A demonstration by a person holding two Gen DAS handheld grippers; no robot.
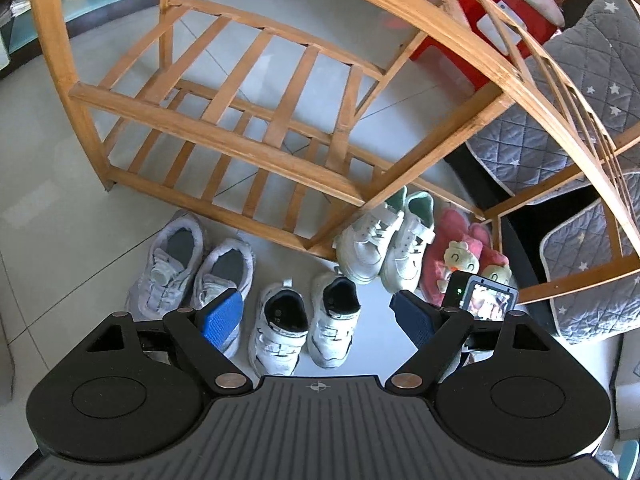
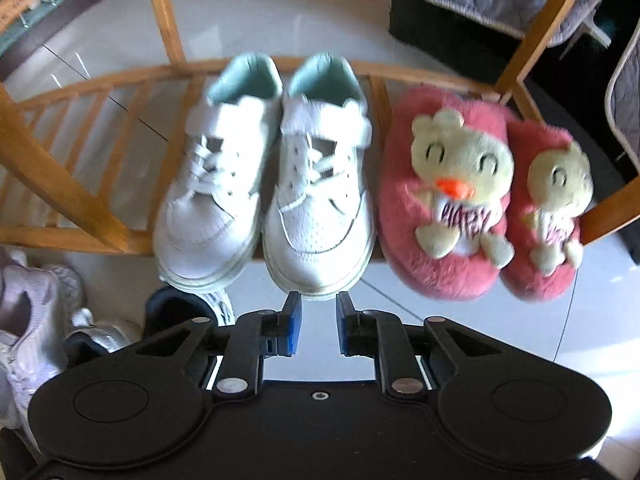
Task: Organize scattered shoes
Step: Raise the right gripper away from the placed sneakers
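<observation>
Your right gripper (image 2: 318, 326) is the nearer one for the next shoe. Its fingers (image 2: 294, 330) stand narrow, with only a small gap and nothing held between them. Directly ahead lies the white pair with mint lining (image 2: 266, 168), toes pointing toward you, heels against the lower rail of the wooden shoe rack (image 2: 60, 184). The long axis of each shoe runs along your line of approach, and the toe of the right-side shoe is just beyond the fingertips. I judge you must open wider before you take it. The pink plush slippers (image 2: 476, 196) sit just beside, on the right.

Your left gripper (image 1: 316, 316) hovers with fingers (image 1: 224, 316) wide and empty, above the white pair with black lining (image 1: 306, 324) on the floor (image 1: 60, 208); the grey sneakers (image 1: 188, 268) lie to its left.
</observation>
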